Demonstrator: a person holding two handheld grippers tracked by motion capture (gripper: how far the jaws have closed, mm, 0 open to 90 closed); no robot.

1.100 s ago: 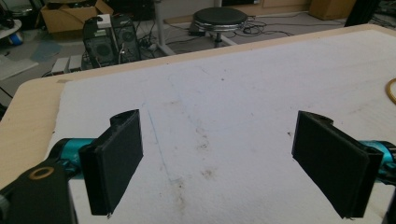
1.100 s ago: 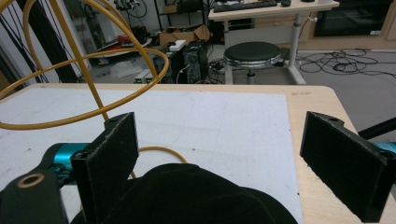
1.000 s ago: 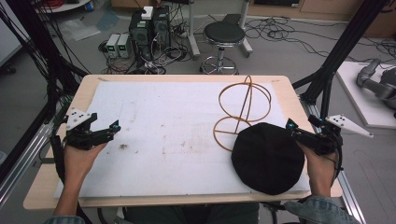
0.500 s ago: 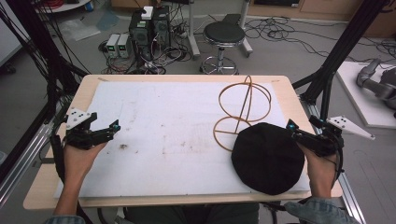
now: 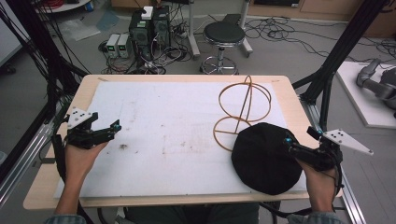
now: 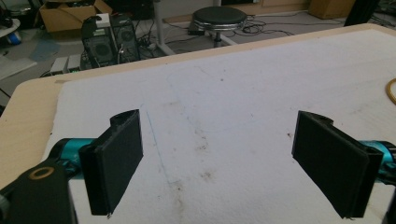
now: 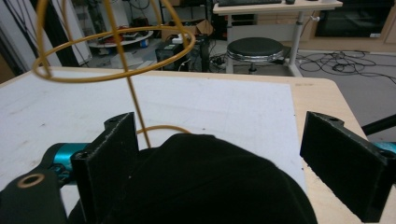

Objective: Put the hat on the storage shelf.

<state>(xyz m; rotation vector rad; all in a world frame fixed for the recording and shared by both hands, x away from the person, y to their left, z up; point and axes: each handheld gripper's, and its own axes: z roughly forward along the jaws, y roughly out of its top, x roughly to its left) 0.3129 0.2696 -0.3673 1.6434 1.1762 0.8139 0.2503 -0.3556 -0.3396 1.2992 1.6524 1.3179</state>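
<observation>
The right gripper [image 7: 233, 168] is holding its jaws spread wide, and the black cap [image 7: 196, 186] is lying directly between and just ahead of them, its soft crown bulging up into the gap while neither pad is pressing it. In the high view the same right gripper [image 5: 299, 147] is sitting at the cap's [image 5: 264, 158] outer edge, so this hand is clearly the nearer one. Just beyond the cap, further along the jaws' line, the yellow wire stand [image 7: 116, 70] is rising with its upright rod and top ring. The left gripper [image 5: 109, 129] is resting well apart across the white mat [image 5: 163, 116], jaws also gaping wide with nothing between them.
</observation>
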